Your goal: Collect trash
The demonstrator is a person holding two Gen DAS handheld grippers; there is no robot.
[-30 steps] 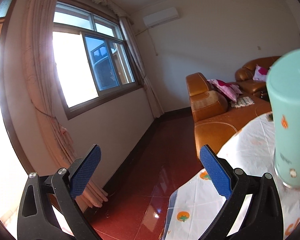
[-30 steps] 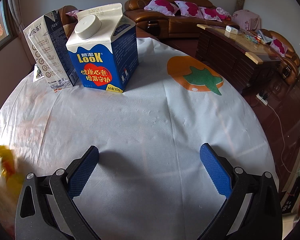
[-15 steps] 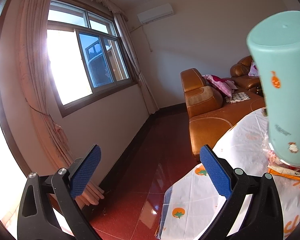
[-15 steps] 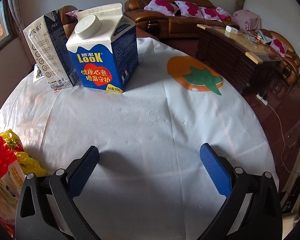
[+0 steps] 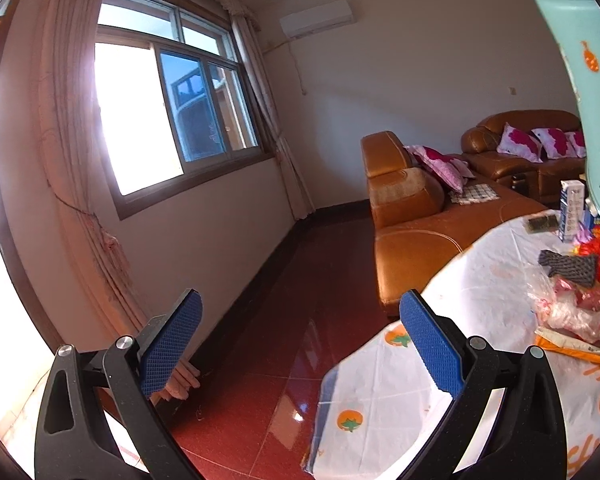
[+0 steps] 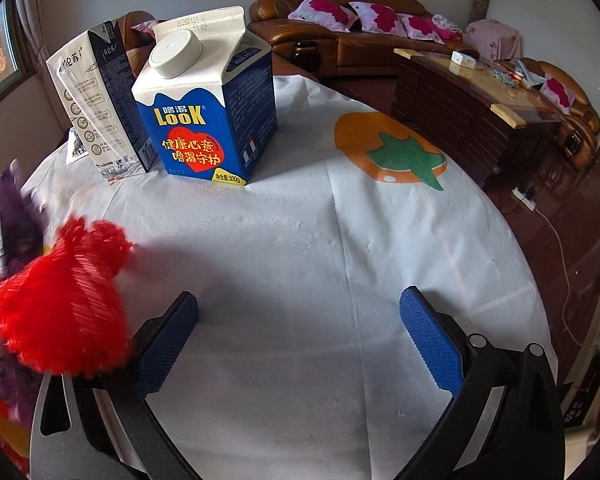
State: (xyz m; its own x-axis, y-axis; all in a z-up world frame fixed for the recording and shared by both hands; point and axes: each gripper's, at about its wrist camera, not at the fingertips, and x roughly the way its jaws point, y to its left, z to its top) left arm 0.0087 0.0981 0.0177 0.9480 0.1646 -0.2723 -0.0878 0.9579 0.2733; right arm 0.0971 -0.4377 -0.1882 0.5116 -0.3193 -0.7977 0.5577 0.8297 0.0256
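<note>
1. Beyond the left gripper (image 5: 300,344), whose blue-padded jaws stand wide apart and hold nothing, a sunlit window (image 5: 168,108) with pink curtains (image 5: 60,160) fills the left of its view, above a glossy red floor (image 5: 260,360).
2. Further right in that view sit tan leather sofas (image 5: 412,208) with pink cushions, then the edge of a round table under a white cloth printed with orange fruit (image 5: 380,400).
3. On the cloth's far right lies a heap of trash (image 5: 572,300): clear plastic wrappers, a dark mesh piece and red netting. A mint-green cylinder (image 5: 588,80) rises over it at the frame edge; what holds it is out of sight.
4. At the left edge of the right wrist view, a blurred red net bag (image 6: 60,300) with purple and yellow wrappers covers part of the right gripper's left finger.
5. Behind it stand a grey-and-white carton (image 6: 100,108) and, just beside it, a blue "LOOK" milk carton (image 6: 208,120) with a white cap.
6. The right gripper (image 6: 300,340) hangs spread and empty over bare cloth.
</note>
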